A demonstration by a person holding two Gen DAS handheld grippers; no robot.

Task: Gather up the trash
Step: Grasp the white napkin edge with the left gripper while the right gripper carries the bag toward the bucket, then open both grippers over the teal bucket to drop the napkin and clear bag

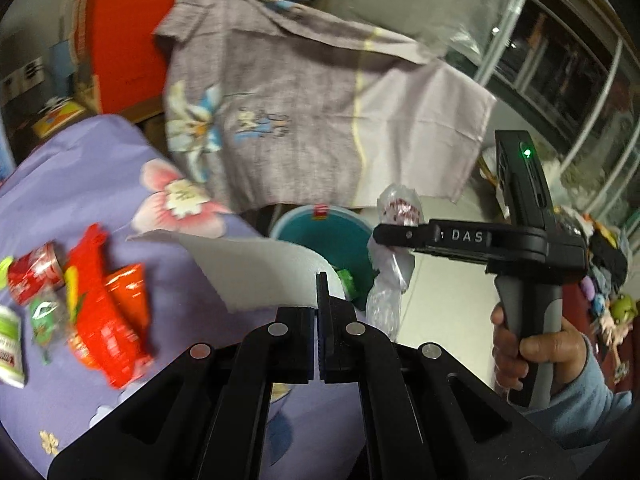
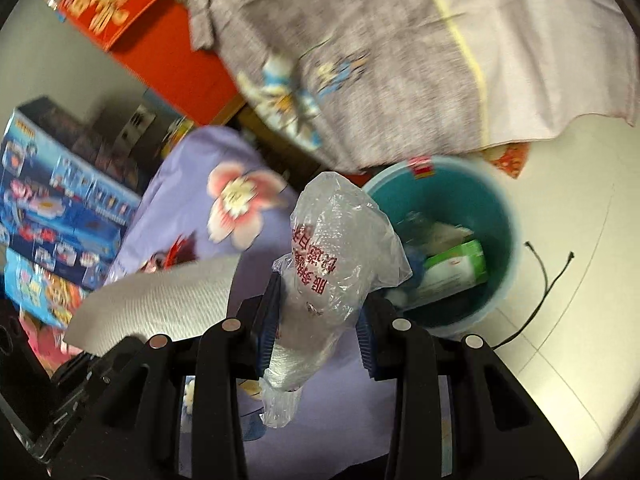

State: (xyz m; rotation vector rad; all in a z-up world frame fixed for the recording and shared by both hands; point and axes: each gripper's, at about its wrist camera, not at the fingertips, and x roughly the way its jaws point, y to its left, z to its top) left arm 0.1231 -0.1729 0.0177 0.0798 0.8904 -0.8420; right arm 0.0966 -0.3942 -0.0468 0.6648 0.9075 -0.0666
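I see one round teal bin (image 2: 496, 216), my left hand-held gripper (image 1: 322, 280) pinching one white paper sheet (image 1: 256, 268), my right hand-held gripper (image 2: 318, 300) clamping one crinkly clear bag (image 2: 340, 240) beside the bin, and one red can (image 1: 34, 276) plus two glossy red wrappers (image 1: 104, 320) on the lilac floral cloth (image 1: 80, 184).

Black left gripper (image 1: 322, 320), silver rivets, blue-lined fingers (image 2: 266, 320), green LED, "DAS" lettering, light-blue sleeve (image 1: 592, 384)

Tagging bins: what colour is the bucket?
Teal bucket, clearest in the right wrist view.
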